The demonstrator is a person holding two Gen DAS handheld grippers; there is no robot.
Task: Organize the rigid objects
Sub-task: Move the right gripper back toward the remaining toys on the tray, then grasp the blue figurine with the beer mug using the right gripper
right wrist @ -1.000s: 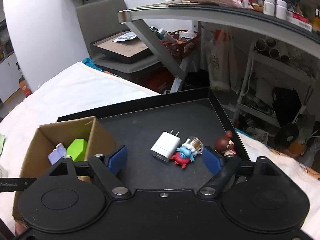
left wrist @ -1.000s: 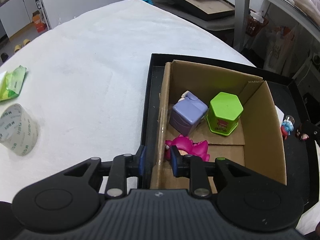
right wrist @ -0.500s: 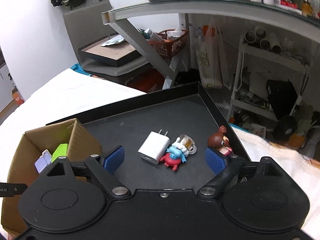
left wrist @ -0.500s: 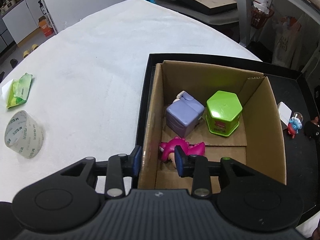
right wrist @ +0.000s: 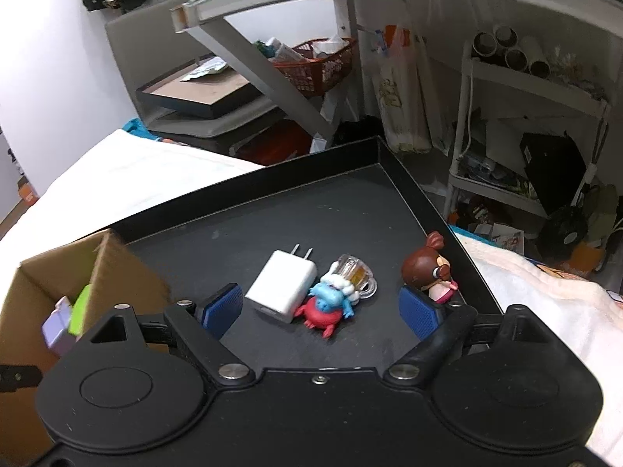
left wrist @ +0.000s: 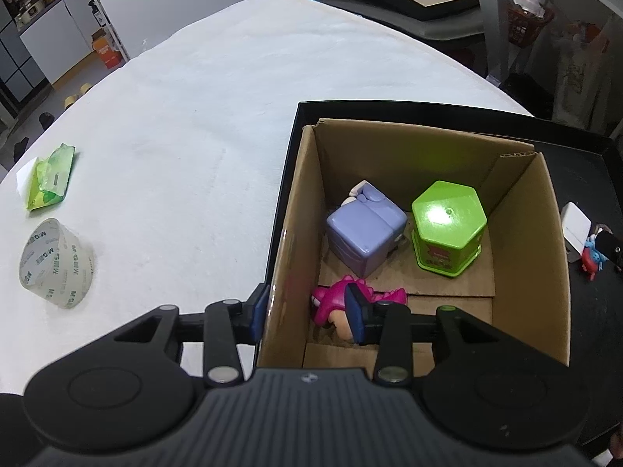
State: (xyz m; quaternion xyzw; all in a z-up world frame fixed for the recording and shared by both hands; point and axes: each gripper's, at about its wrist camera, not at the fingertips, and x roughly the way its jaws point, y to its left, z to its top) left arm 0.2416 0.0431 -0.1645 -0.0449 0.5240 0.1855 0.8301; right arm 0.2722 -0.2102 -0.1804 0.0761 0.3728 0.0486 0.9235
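The left gripper [left wrist: 307, 313] has opened wider since a second ago and now straddles the cardboard box [left wrist: 521, 257] wall, touching nothing. The right gripper [right wrist: 317, 307] has drifted closer over the black tray [right wrist: 350, 210], jaws wide apart and empty. Inside the corrugated box: a glossy purple cube [left wrist: 366, 229], a green hexagonal tub [left wrist: 447, 225], a spiky pink toy [left wrist: 335, 299]. On the tray, a smooth white charger [right wrist: 282, 290] touches the blue-and-red figure [right wrist: 327, 307], with the brown-haired doll [right wrist: 428, 272] at the rim.
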